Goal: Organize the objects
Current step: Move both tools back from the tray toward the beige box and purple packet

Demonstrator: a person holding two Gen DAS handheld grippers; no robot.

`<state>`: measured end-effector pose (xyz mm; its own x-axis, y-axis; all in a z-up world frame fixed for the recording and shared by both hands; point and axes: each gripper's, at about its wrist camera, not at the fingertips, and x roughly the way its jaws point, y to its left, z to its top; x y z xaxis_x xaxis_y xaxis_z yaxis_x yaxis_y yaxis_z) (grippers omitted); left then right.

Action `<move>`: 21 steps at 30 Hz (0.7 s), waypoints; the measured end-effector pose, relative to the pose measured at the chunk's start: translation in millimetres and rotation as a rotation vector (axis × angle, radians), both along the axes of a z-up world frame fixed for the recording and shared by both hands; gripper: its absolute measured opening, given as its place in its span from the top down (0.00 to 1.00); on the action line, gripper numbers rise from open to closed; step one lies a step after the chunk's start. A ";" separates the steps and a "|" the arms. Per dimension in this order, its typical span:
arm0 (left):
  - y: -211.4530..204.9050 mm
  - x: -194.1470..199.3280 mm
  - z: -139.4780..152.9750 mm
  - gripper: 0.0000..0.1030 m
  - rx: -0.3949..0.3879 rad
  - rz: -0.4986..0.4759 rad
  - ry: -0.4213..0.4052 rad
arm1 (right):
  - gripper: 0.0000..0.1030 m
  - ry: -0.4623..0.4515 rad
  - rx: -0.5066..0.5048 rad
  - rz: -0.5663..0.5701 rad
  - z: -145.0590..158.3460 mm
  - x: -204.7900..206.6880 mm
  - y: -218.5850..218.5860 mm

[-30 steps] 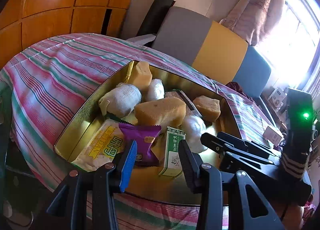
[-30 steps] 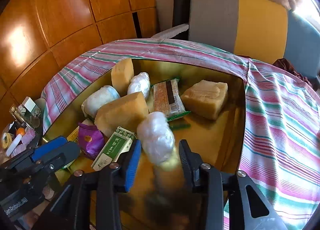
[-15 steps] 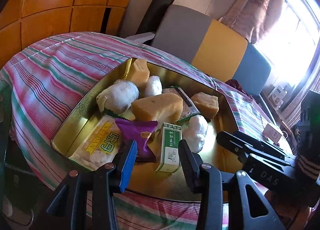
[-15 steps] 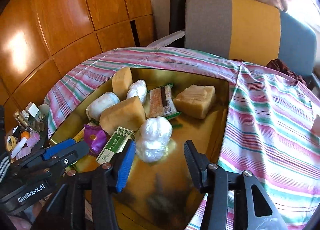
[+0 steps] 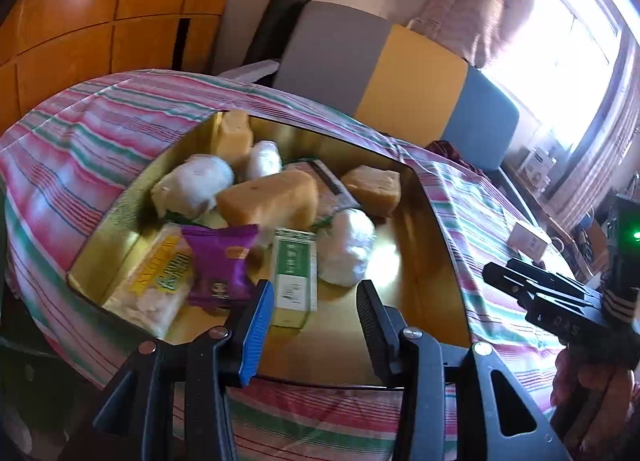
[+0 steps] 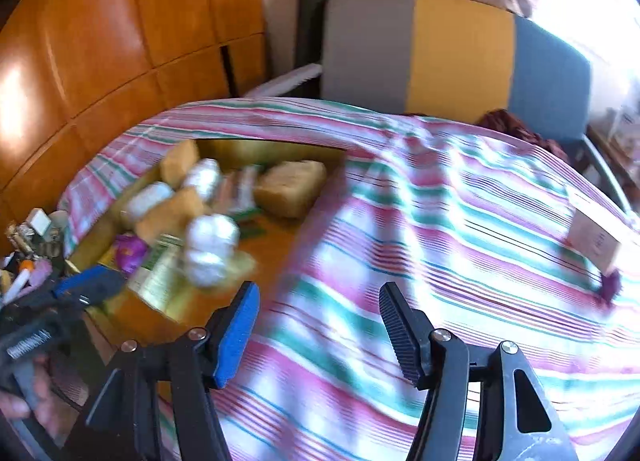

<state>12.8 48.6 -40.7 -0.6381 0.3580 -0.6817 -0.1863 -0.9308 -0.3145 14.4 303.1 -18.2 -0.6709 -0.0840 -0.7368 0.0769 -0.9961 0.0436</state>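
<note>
right gripper (image 6: 316, 325) has swung off the white bundle (image 6: 210, 249), now left of it.

Two fisheye views were given, each taken from behind a tool and aimed forward and downward along its two fingers. The left wrist view was set close over the near edge of the gold tin (image 5: 430, 197), with the left tool (image 5: 314, 309) in the foreground; the right tool (image 5: 560, 301) was seen at the right edge. The right wrist view was turned further right, over the striped cloth (image 6: 460, 229), with the right tool (image 6: 318, 321) low in the frame and the picture blurred. The tin (image 6: 276, 151), its snacks, the cloth and the tricolour headboard (image 6: 460, 49) were shared by both views.
</note>
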 end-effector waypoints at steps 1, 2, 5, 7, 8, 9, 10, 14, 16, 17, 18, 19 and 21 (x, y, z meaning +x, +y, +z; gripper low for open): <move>4.5 0.3 0.9 0.58 -0.004 -0.009 -0.001 | 0.38 -0.005 0.006 -0.017 -0.6 1.3 10.7; 9.2 1.2 2.4 0.58 0.002 -0.023 -0.002 | 0.38 -0.013 0.008 -0.040 -1.6 2.0 23.8; 25.1 4.8 8.7 0.58 0.023 -0.079 0.006 | 0.36 -0.029 0.007 -0.113 -4.2 2.7 59.1; 42.1 7.2 14.4 0.58 0.007 -0.132 0.012 | 0.34 -0.037 0.004 -0.151 -6.1 1.9 79.2; 48.4 8.7 16.5 0.58 0.001 -0.152 0.016 | 0.32 -0.042 0.013 -0.170 -7.7 0.3 92.2; 56.5 10.4 19.3 0.58 -0.010 -0.177 0.020 | 0.31 -0.046 0.021 -0.179 -9.5 -1.1 101.6; 63.8 12.1 22.0 0.58 -0.020 -0.199 0.023 | 0.31 -0.047 0.037 -0.197 -10.2 -3.1 115.4; 88.9 19.4 31.8 0.58 -0.042 -0.277 0.040 | 0.31 -0.006 0.089 -0.304 0.2 -9.5 173.8; 98.3 21.6 34.3 0.58 -0.054 -0.297 0.045 | 0.31 0.015 0.107 -0.367 8.5 -15.4 206.5; 103.0 23.0 35.6 0.58 -0.063 -0.307 0.045 | 0.30 0.024 0.100 -0.394 12.6 -20.1 223.6; 106.4 23.2 36.0 0.58 -0.068 -0.313 0.043 | 0.29 0.029 0.091 -0.416 15.6 -24.7 237.2; 109.6 23.5 36.8 0.58 -0.070 -0.320 0.041 | 0.28 0.032 0.087 -0.438 18.0 -28.2 250.4; 116.3 23.2 37.6 0.58 -0.079 -0.333 0.038 | 0.22 0.029 0.075 -0.489 20.3 -39.7 278.1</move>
<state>36.0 164.9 -3.1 -0.5205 0.4979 -0.6937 -0.4945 -0.8381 -0.2304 -25.3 581.2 2.1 -0.6386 0.2988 -0.7092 -0.4004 -0.9160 -0.0253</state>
